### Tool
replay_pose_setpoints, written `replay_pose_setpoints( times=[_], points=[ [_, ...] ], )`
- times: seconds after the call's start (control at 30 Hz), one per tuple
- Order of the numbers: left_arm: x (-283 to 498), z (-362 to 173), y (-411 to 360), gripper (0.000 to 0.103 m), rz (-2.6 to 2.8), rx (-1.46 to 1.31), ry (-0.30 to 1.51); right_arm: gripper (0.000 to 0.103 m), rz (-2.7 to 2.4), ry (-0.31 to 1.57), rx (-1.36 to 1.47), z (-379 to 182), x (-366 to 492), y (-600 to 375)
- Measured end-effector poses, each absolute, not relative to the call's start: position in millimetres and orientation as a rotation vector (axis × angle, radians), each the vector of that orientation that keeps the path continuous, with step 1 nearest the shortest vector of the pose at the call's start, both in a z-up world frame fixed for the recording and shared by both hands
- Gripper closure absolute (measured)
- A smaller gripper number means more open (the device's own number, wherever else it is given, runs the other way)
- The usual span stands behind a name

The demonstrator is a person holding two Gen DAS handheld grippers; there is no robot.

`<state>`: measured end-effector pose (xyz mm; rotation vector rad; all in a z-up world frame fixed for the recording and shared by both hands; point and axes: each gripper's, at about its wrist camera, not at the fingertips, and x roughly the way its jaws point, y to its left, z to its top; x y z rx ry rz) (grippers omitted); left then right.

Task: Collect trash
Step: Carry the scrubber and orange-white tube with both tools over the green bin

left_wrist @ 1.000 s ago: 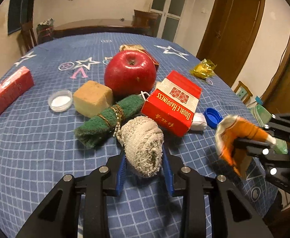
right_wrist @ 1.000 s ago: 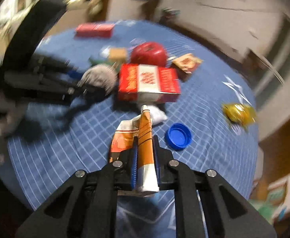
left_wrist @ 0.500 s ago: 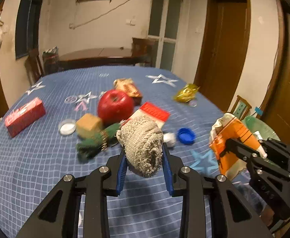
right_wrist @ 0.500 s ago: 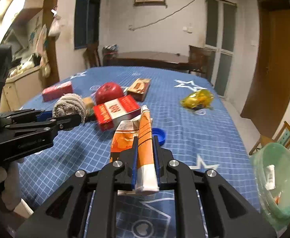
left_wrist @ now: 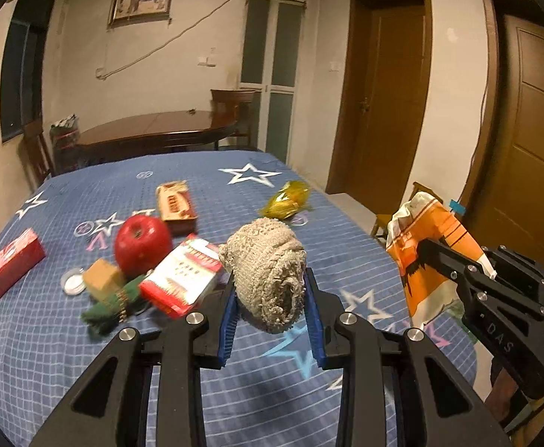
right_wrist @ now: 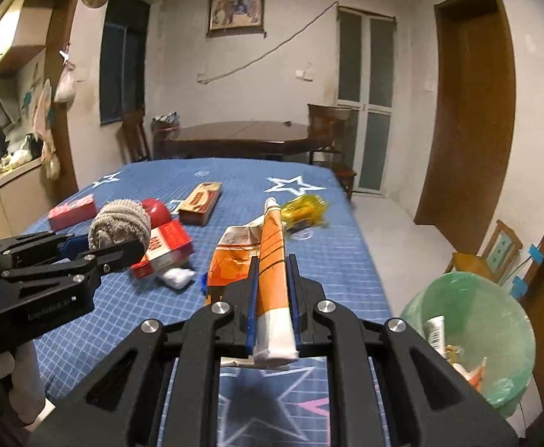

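The left gripper [left_wrist: 270, 307] had its blue pads pinching a wad of beige knitted cloth [left_wrist: 268, 275], which bulged up and forward out of the jaws, clear of the blue checked tablecloth [left_wrist: 48, 354] below. Off to its right, the right gripper [right_wrist: 272, 298] was pressed nearly together on a flattened orange-and-white carton [right_wrist: 272, 260], gripped edge-on so that its torn top stuck out ahead of the fingertips. Beyond the left jaws and a little to their left lay a red-and-white cigarette box [left_wrist: 182, 283], a red apple [left_wrist: 142, 244], a tan cube [left_wrist: 102, 279] and a rolled green cloth [left_wrist: 113, 303], all bunched close. Farther ahead sat a brown packet [left_wrist: 175, 205] and a crumpled yellow wrapper [left_wrist: 287, 201]; a red box [left_wrist: 13, 262] lay well off to the left. Ahead of the right jaws and slightly left a white crumpled scrap [right_wrist: 177, 277] rested beside the cigarette box. Low to the right of them, off the table's edge, stood a green-lined bin [right_wrist: 495, 298] with scraps already inside
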<state>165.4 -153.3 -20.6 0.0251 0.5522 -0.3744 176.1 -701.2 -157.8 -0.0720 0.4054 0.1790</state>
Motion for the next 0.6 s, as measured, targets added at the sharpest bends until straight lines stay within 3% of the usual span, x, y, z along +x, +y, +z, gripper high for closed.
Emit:
replay_pose_setpoints(
  times=[0.6],
  points=[
    [175, 14, -262, 0.070, -0.550, 0.082, 0.507, 0.091, 0.007, 0.401, -0.063, -136, 172, -791]
  ],
)
